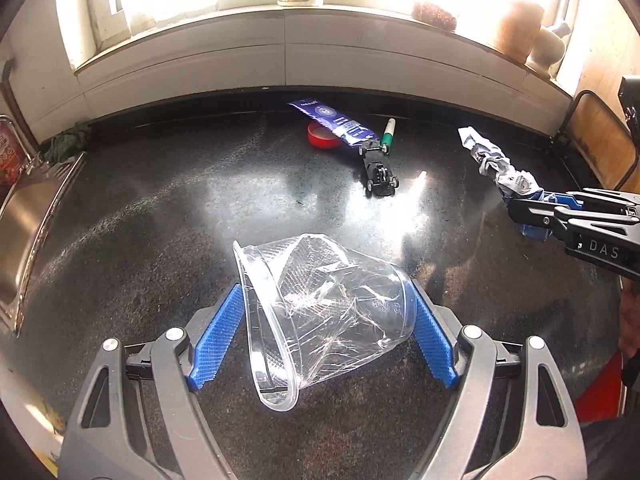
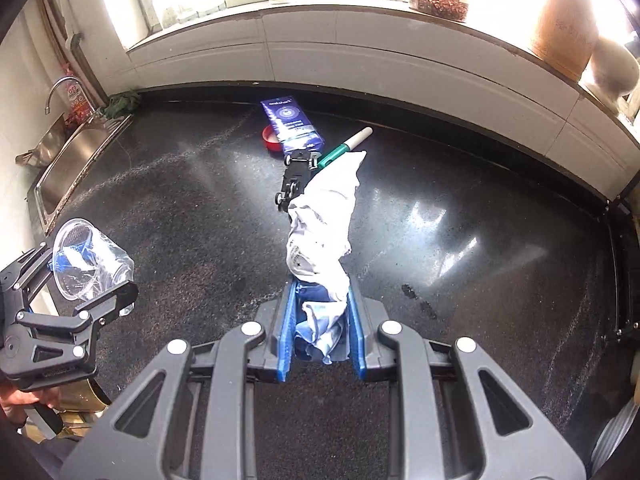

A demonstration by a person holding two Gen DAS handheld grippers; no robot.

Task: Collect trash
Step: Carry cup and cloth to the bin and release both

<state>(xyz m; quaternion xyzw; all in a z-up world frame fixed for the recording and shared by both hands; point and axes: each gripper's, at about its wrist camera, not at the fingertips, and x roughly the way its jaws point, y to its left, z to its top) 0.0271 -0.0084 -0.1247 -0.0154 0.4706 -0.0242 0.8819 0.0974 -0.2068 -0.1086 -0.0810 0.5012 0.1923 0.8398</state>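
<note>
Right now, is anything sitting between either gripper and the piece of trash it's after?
No. The left gripper is already shut on the crushed clear plastic cup, and the right gripper is shut on the crumpled paper wrapper. No bin shows in either view.

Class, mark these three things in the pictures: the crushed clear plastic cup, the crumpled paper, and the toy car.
crushed clear plastic cup (image 1: 320, 312), left wrist view, on its dented side wall.
crumpled paper (image 2: 324, 216), right wrist view, on its white middle.
toy car (image 1: 380, 170), left wrist view, on its black underside.
</note>
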